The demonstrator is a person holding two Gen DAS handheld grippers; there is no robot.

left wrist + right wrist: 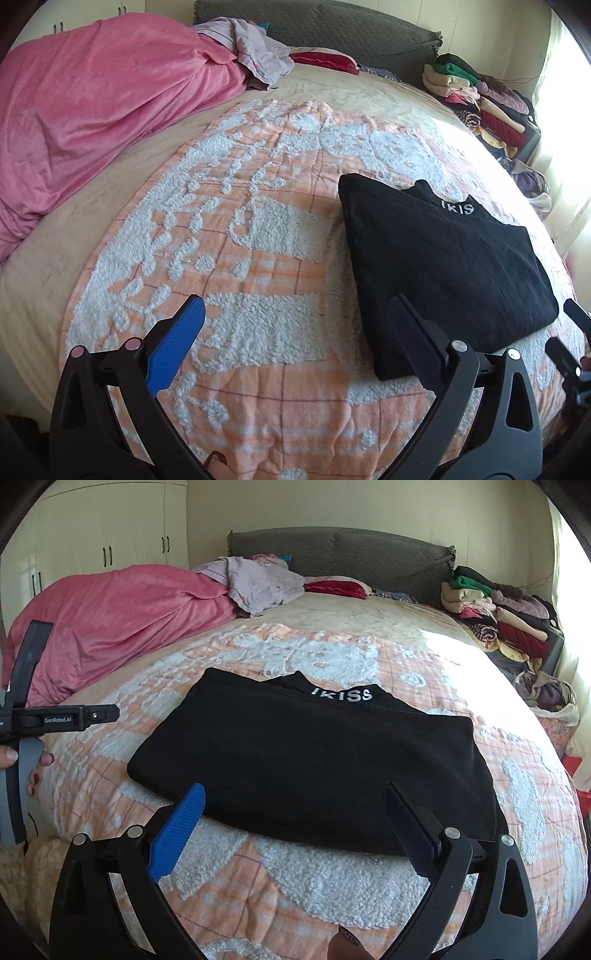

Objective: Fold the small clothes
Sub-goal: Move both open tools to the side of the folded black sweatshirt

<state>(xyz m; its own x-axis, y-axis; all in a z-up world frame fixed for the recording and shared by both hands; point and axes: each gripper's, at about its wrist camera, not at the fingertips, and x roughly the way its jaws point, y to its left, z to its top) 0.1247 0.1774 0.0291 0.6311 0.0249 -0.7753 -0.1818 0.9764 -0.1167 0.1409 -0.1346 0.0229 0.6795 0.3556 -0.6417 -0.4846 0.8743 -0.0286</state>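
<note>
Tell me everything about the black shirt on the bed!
The black shirt looks soft and knitted, already folded into a neat, flat, roughly rectangular bundle. Its collar points toward the headboard and shows white letters reading "IKISS". It lies on the orange and white blanket, touching only that. The right tool hovers open at its near edge, and the left tool is open beside it; neither holds it.

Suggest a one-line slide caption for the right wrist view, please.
Open right gripper poised over a folded black top on the orange patterned blanket.
</note>
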